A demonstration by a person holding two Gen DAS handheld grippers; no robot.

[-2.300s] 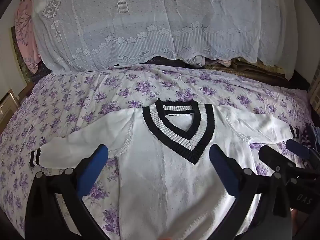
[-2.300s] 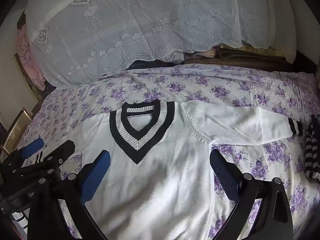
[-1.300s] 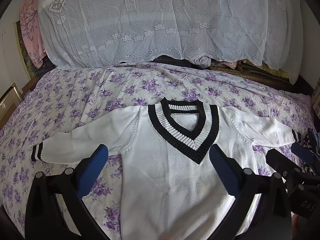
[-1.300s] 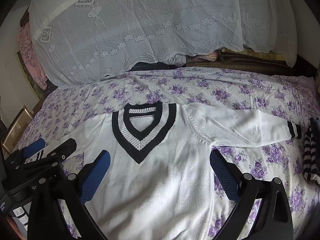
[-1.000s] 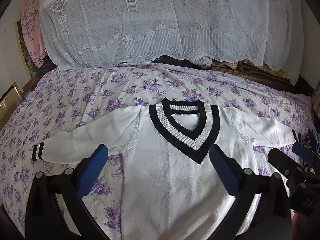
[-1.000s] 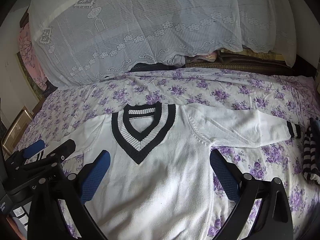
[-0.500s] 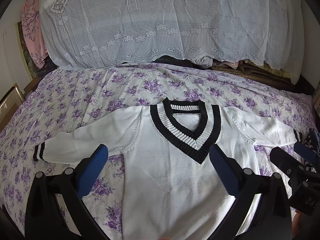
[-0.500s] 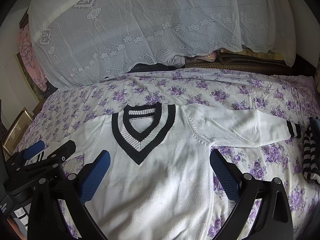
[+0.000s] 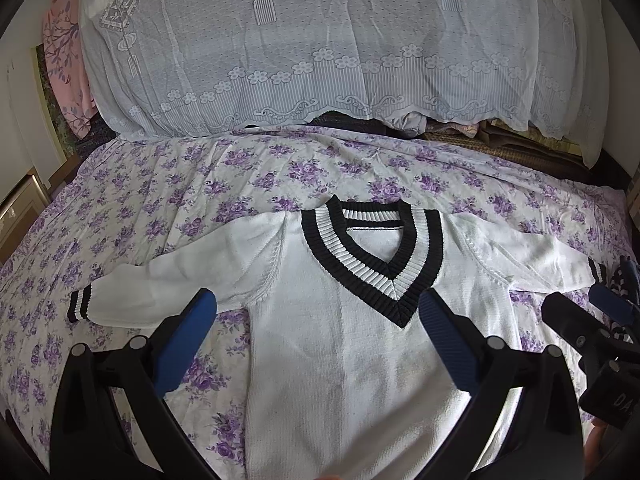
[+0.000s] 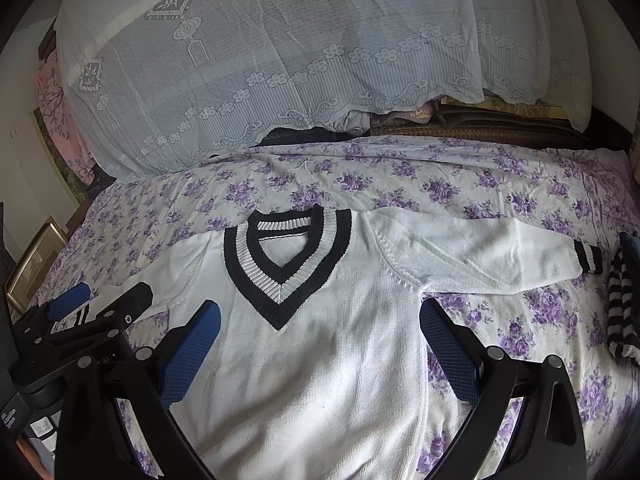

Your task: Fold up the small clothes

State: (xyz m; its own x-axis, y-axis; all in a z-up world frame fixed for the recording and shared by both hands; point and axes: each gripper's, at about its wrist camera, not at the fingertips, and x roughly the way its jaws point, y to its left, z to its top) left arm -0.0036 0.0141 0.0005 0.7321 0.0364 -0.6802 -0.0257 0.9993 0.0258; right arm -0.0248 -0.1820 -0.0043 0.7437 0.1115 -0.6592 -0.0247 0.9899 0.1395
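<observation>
Left wrist view: the left gripper [image 9: 314, 332] hovers wide open and empty over the white sweater [image 9: 340, 360], spread flat on the bed [image 9: 140, 208]. Right wrist view: the right gripper [image 10: 318, 342] likewise gapes empty. Folding seems unstarted; next likely needs gripping a sleeve [image 10: 480, 256].

My left tongs [image 9: 316, 340] are wide open above a white sweater [image 9: 340, 360] lying flat on the bed [image 9: 160, 208]. My right tongs [image 9: 592, 320] peek in beside its sleeve.
</observation>
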